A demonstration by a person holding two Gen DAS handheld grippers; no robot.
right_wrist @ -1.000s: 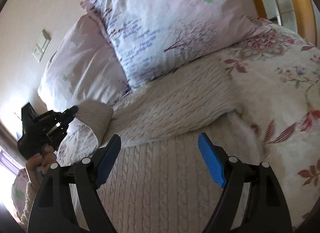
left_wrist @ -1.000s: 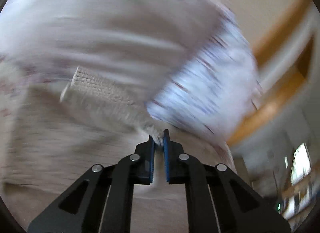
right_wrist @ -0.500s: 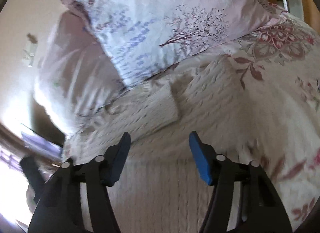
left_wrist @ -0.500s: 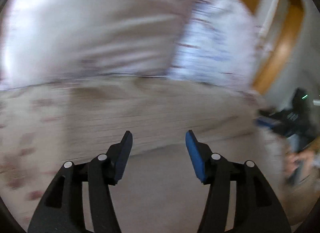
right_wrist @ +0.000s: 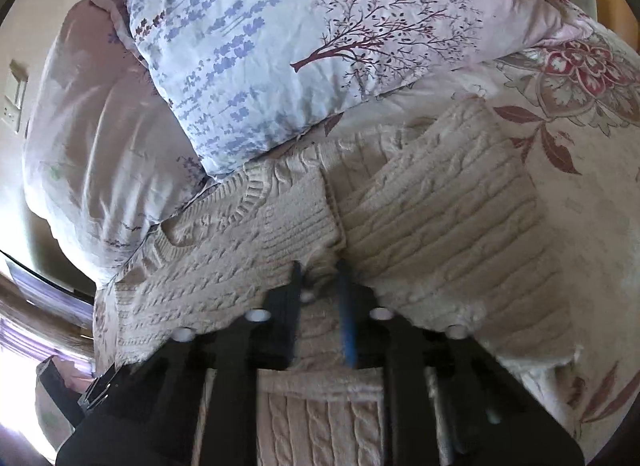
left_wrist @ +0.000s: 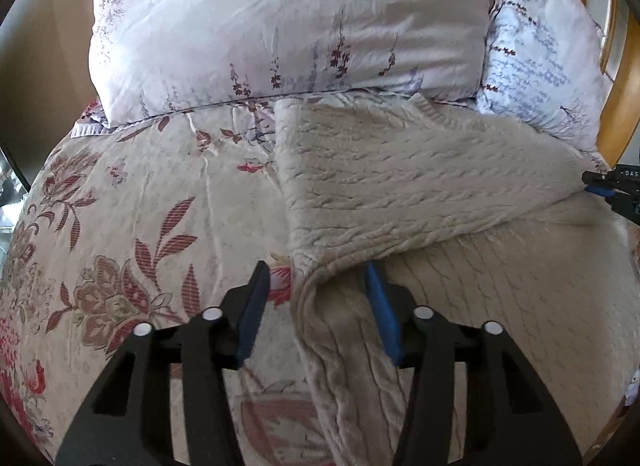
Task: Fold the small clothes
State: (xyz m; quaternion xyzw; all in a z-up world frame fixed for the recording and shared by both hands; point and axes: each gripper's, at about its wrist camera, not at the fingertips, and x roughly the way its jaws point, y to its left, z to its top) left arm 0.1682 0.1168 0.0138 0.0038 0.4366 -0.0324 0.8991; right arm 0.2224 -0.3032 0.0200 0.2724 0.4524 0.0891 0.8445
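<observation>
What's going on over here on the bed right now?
A person with a gripper in each hand is folding a cream cable-knit sweater on a floral bedspread, below two pillows. Both sleeves lie folded across the body. The right gripper has just closed and pinches the knit where the sleeves meet. The left gripper, jaws part open and just narrowing, straddles the sweater's left edge without clamping it.
</observation>
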